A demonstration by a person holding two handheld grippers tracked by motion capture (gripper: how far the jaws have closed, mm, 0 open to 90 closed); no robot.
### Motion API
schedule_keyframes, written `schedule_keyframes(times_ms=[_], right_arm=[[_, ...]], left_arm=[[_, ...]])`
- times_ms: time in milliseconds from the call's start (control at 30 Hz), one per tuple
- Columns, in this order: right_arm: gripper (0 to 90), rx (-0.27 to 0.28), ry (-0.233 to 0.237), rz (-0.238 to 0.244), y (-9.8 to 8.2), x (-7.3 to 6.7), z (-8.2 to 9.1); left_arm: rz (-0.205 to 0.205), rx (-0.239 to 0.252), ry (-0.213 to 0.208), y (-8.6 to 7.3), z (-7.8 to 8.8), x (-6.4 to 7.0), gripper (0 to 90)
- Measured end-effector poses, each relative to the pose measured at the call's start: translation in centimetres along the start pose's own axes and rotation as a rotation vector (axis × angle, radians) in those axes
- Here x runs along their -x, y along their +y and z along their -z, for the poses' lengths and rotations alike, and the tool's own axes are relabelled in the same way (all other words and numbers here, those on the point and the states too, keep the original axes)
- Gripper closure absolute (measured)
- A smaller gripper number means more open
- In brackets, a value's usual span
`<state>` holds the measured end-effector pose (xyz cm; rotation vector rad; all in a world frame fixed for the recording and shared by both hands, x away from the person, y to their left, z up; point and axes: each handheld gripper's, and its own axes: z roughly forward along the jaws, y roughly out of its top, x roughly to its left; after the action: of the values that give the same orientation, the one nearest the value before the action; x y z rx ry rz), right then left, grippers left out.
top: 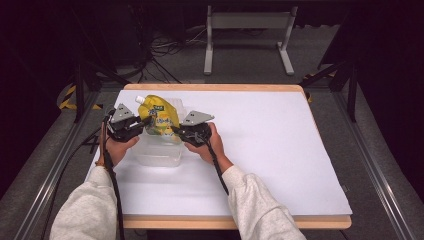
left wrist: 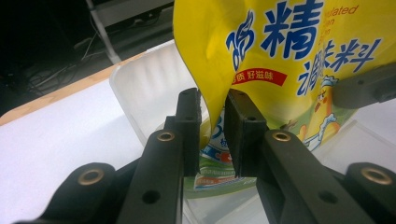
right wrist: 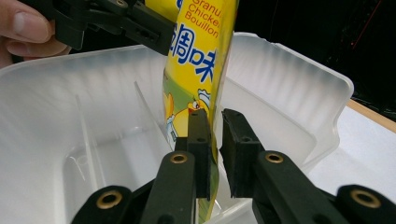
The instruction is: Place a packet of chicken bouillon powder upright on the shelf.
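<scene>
A yellow spouted bouillon pouch [top: 161,117] with blue lettering hangs upright over a clear plastic container [top: 157,157] at the table's left. My left gripper [top: 146,121] pinches the pouch's left edge, and my right gripper [top: 176,129] pinches its right edge. In the left gripper view, the jaws of the left gripper [left wrist: 213,135] close on the lower edge of the pouch [left wrist: 289,56] above the container [left wrist: 144,88]. In the right gripper view, the right gripper [right wrist: 215,149] clamps the thin side of the pouch [right wrist: 196,70], whose bottom dips inside the ribbed container [right wrist: 289,84].
The white table top [top: 270,150] stretches bare to the right and front, with a wooden rim at the far edge. Beyond the table stand a grey metal frame [top: 247,35] and loose cables [top: 165,47] on the floor.
</scene>
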<state>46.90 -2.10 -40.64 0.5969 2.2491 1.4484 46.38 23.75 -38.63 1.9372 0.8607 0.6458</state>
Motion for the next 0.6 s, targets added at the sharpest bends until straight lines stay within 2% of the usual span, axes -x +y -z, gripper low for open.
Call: schedule_keyframes(times_ms=[267,467,600], right_arm=[[82.2,0.002,-0.008,0.009,0.3,0.1,0.3],[81.2,0.007,-0.022,0.016,0.8,0.2,0.7],[79.6,0.009,-0.025,0.017,0.9,0.2,0.9]], left_arm=[[-0.002,-0.01,0.005,0.5,0.2,0.1,75.8],[0.009,0.007,0.018,0.6,0.7,0.1,74.7],[0.026,0.021,0.03,0.4,1.3,-0.1,70.0]])
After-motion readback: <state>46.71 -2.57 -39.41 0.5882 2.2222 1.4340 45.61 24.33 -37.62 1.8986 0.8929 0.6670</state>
